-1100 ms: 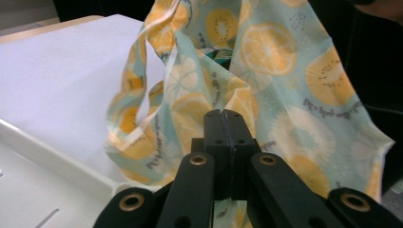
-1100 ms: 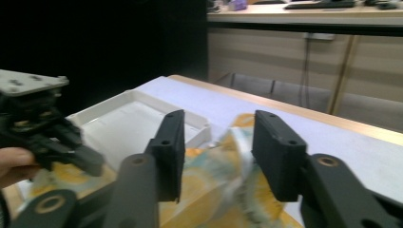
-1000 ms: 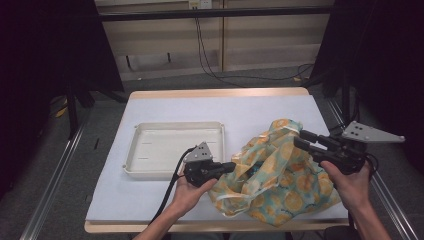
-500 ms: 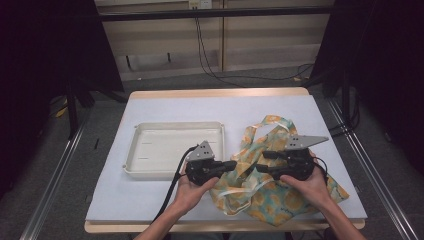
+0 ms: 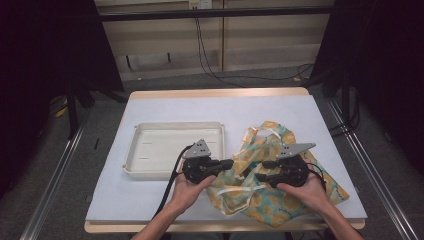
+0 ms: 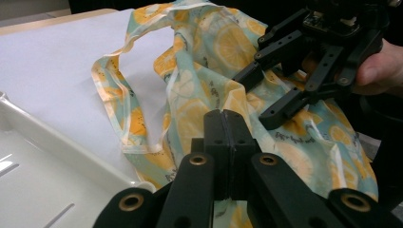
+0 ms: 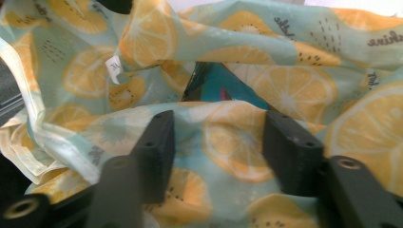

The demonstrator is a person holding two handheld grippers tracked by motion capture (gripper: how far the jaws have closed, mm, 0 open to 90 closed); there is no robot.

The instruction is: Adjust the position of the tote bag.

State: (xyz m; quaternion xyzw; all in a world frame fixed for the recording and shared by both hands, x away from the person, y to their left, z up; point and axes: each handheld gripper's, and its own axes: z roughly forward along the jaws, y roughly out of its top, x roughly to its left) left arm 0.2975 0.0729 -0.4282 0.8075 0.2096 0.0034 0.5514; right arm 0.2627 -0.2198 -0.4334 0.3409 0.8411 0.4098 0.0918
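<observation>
A lemon-print cloth bag (image 5: 272, 140) lies crumpled on the white table, right of centre. My left gripper (image 5: 230, 163) points right at the bag's left edge, jaws pressed together (image 6: 228, 116) on the cloth. Facing it from the right, my right gripper (image 5: 261, 171) rests low on the bag. Its jaws stand partly apart (image 7: 221, 137) and have just been closing, with a loose fold of the bag (image 7: 233, 137) between them. In the left gripper view the right gripper (image 6: 259, 97) straddles that fold. A dark teal thing (image 7: 216, 85) peeks out from inside the bag.
A shallow white tray (image 5: 150, 145) sits left of the bag, its near corner (image 6: 38, 156) just beside my left gripper. The left gripper's cable (image 5: 167, 187) trails toward the table's front edge. The bag's handles (image 6: 114, 95) loop out onto the table.
My right gripper has come down and leftward from the bag's right side onto its middle, close to the left gripper. The bag has sunk flatter. The left gripper has stayed put.
</observation>
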